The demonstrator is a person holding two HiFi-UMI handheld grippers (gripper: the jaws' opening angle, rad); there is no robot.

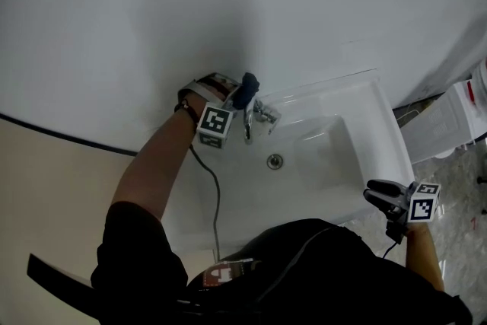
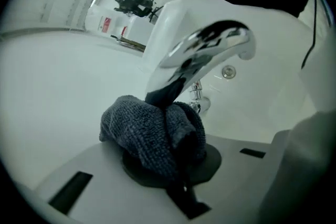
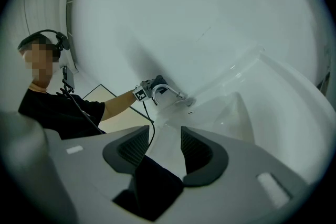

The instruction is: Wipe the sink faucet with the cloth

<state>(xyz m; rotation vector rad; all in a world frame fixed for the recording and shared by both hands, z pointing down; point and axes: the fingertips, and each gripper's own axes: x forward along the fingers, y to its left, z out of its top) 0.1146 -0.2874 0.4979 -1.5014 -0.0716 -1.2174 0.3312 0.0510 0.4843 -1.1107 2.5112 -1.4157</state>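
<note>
Chrome curved faucet (image 1: 249, 122) stands at the back edge of the white ceramic sink (image 1: 380, 129), on the wall side, in the head view. My left tongs (image 1: 237, 99) reach it from the left, holding a bunched dark blue-grey terry cloth (image 1: 248, 86) against its rear. My right tongs (image 1: 377, 192) hover beside the sink's near right corner, well apart from the faucet.

Left gripper view adds what the head view cannot. Its jaws are clamped tight on the cloth, which touches the spout's lower neck. The spout arcs above it, shiny and mirroring dark shapes.

Right gripper view shows its ribbed jaws apart with nothing between them, and the faucet small in the distance.
</note>
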